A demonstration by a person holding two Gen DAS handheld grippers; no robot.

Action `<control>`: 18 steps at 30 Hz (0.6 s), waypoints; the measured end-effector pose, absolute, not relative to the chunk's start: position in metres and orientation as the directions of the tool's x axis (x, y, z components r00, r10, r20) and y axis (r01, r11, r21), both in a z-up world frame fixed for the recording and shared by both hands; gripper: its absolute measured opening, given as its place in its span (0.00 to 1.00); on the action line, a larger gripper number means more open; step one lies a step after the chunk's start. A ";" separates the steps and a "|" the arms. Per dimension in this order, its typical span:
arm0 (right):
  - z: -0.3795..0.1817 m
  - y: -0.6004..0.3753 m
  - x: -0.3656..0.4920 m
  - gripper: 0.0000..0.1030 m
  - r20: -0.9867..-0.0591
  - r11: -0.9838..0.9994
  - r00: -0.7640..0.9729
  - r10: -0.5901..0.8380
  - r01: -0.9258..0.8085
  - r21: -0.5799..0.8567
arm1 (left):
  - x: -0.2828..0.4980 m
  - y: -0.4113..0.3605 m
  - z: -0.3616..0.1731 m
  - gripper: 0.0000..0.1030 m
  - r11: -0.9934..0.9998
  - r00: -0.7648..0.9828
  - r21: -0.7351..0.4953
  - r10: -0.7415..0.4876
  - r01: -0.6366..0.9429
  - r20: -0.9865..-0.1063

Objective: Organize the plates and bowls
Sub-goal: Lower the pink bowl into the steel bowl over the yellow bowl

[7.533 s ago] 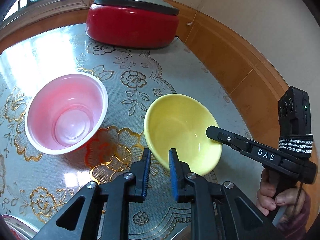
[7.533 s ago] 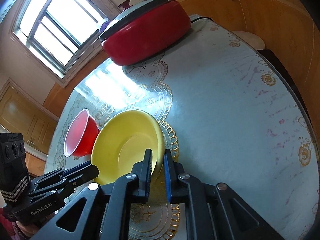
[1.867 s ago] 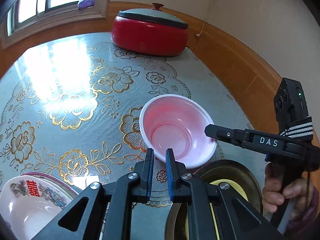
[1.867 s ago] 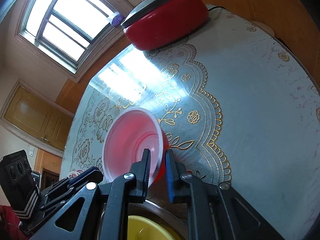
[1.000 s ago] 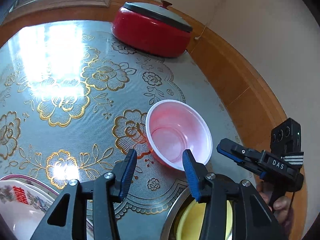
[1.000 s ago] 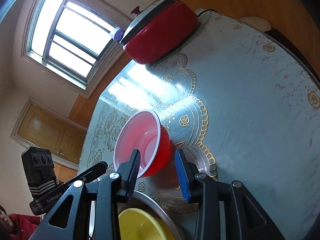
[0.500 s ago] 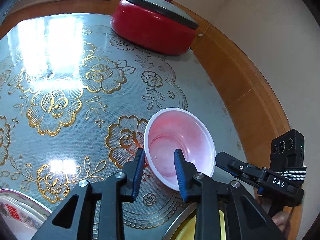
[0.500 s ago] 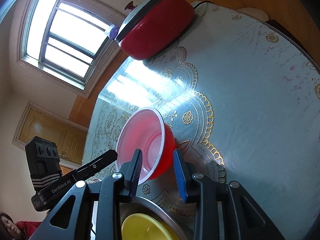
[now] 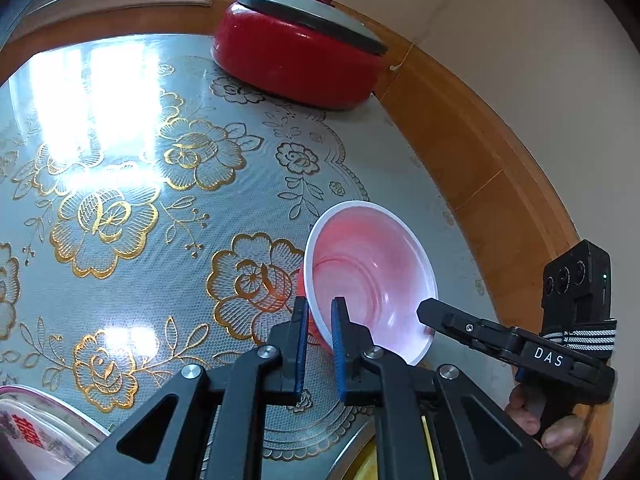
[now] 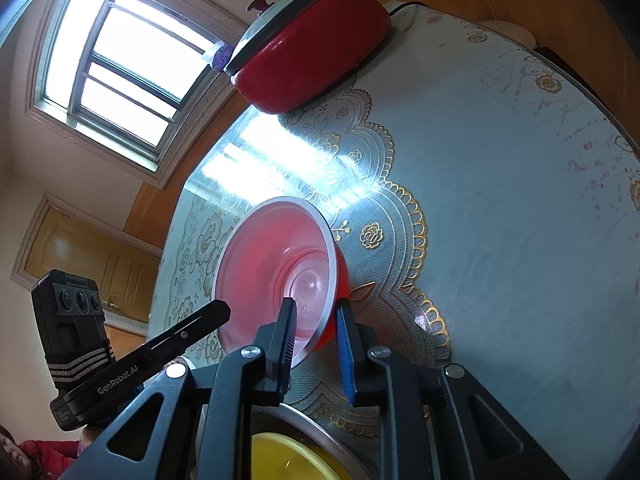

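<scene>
Pink bowl [image 9: 370, 276] tilted near the table [image 9: 120, 184] edge, pinched at opposite rim points. Left tool [image 9: 319, 322] clenched on the near rim; right tool [image 10: 314, 334] straddling the rim, probably gripping, gap blurred. Two-sided hold suits nesting into yellow bowl [image 10: 292, 458] below. Open room toward red pot [image 9: 296, 56].

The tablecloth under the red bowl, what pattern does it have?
Gold-outlined flowers on a pale grey-blue tablecloth, clearest in the left wrist view.
</scene>
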State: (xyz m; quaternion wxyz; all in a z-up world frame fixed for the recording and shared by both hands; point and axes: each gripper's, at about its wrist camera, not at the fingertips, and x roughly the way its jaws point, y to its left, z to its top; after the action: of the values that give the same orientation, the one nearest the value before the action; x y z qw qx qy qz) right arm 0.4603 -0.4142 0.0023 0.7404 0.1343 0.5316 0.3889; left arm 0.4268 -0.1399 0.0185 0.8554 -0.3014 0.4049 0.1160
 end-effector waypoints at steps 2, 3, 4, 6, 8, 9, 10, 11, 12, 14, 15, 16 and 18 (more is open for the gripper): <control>0.005 -0.415 0.459 0.18 -0.678 0.657 0.136 0.723 -0.437 0.614 | 0.426 -0.140 0.021 0.11 0.793 0.647 -0.421 -0.044 -0.442 -0.762; 0.007 -0.416 0.458 0.18 -0.673 0.653 0.137 0.727 -0.441 0.616 | 0.426 -0.140 0.022 0.11 0.793 0.647 -0.419 -0.041 -0.442 -0.761; 0.009 -0.417 0.458 0.18 -0.669 0.649 0.136 0.730 -0.443 0.619 | 0.424 -0.141 0.023 0.11 0.793 0.648 -0.419 -0.041 -0.442 -0.760; 0.013 -0.417 0.455 0.18 -0.661 0.642 0.139 0.737 -0.449 0.622 | 0.421 -0.141 0.025 0.11 0.793 0.654 -0.423 -0.043 -0.438 -0.756; 0.017 -0.418 0.453 0.18 -0.655 0.637 0.144 0.742 -0.456 0.621 | 0.417 -0.144 0.028 0.11 0.797 0.660 -0.423 -0.041 -0.431 -0.750; 0.019 -0.418 0.453 0.18 -0.652 0.635 0.147 0.744 -0.459 0.621 | 0.415 -0.145 0.030 0.11 0.799 0.663 -0.421 -0.038 -0.429 -0.748; 0.021 -0.418 0.452 0.18 -0.651 0.633 0.148 0.745 -0.464 0.620 | 0.414 -0.147 0.032 0.11 0.802 0.665 -0.418 -0.035 -0.426 -0.746; 0.023 -0.419 0.450 0.18 -0.649 0.631 0.148 0.746 -0.466 0.620 | 0.411 -0.149 0.034 0.11 0.805 0.667 -0.415 -0.033 -0.424 -0.745; 0.024 -0.420 0.449 0.18 -0.647 0.629 0.147 0.748 -0.468 0.621 | 0.409 -0.150 0.036 0.11 0.807 0.668 -0.415 -0.033 -0.421 -0.743; 0.030 -0.422 0.445 0.18 -0.639 0.620 0.150 0.755 -0.482 0.619 | 0.403 -0.154 0.042 0.11 0.811 0.679 -0.417 -0.034 -0.410 -0.733; 0.034 -0.423 0.442 0.18 -0.634 0.615 0.152 0.758 -0.489 0.618 | 0.399 -0.156 0.044 0.11 0.813 0.685 -0.419 -0.035 -0.404 -0.728; 0.038 -0.425 0.438 0.18 -0.630 0.611 0.154 0.761 -0.496 0.617 | 0.395 -0.157 0.047 0.11 0.815 0.689 -0.421 -0.037 -0.398 -0.723; 0.046 -0.427 0.431 0.18 -0.623 0.602 0.156 0.766 -0.514 0.611 | 0.388 -0.162 0.053 0.11 0.822 0.695 -0.415 -0.034 -0.389 -0.718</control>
State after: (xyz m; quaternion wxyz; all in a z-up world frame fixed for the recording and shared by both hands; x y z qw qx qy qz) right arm 0.4309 -0.4274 0.0457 0.7494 0.1290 0.4894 0.4270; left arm 0.3884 -0.1624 0.0527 0.8770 -0.2802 0.3770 0.1012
